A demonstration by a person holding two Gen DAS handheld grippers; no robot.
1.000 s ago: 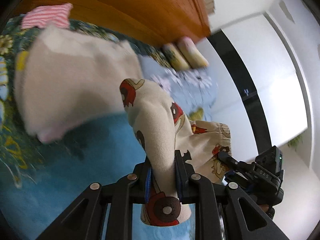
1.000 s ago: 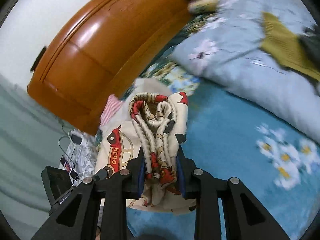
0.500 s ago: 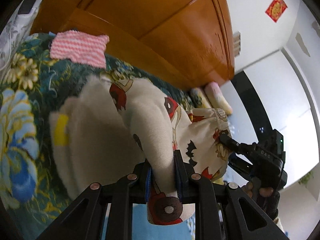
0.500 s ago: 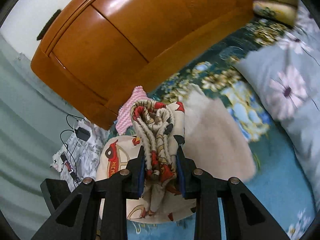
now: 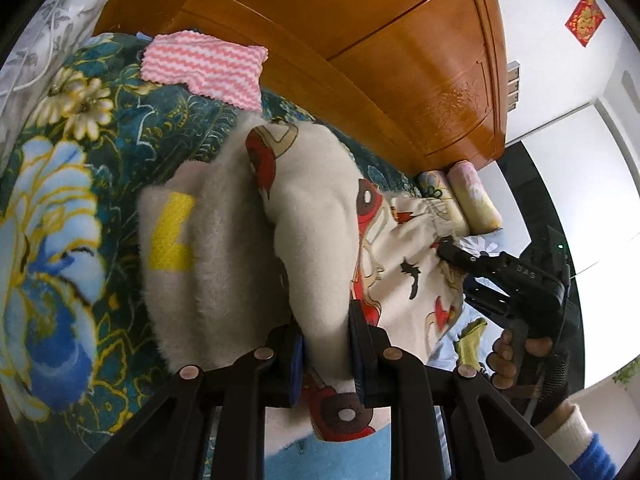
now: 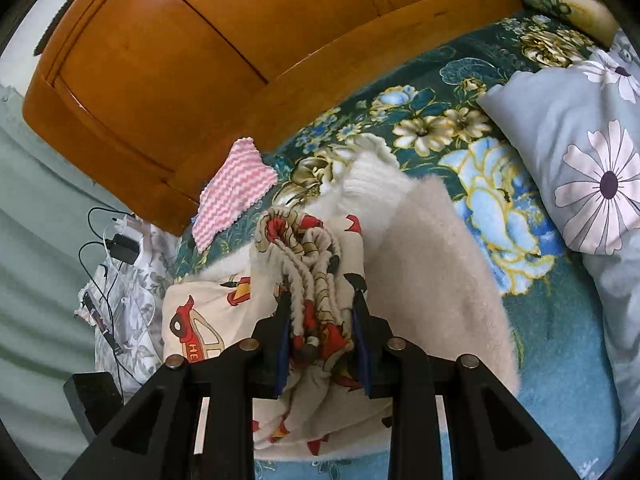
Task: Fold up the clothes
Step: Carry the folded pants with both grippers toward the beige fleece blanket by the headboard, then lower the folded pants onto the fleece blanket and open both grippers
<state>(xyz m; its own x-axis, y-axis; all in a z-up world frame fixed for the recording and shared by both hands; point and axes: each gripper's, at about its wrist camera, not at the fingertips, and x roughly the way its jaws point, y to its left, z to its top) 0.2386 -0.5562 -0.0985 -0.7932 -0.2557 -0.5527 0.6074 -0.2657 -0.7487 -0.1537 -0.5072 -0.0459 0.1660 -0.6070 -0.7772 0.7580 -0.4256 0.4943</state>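
The cartoon-print garment sits centre frame in both views, bunched & hanging between the two grippers over a beige fluffy garment that lies on the floral bedspread. Left gripper is clamped on a thick fold of it, lower centre of the left view; right gripper is clamped on a gathered wad w/ several layers, lower centre of the right view. Risks, as I judge them: the right grip holds many rolled layers, so a layer could slip out unevenly & the fold goes crooked. The print piece drapes right on the beige one, both fuzzy, so the fabric may drag or catch it & pull it out of shape when laid down. If the grippers let go while it's still bunched, it lands as a lump, not flat. Pink zigzag cloth lies near, up-left by the wooden headboard; the grey flower pillow at right crowds the laying space.
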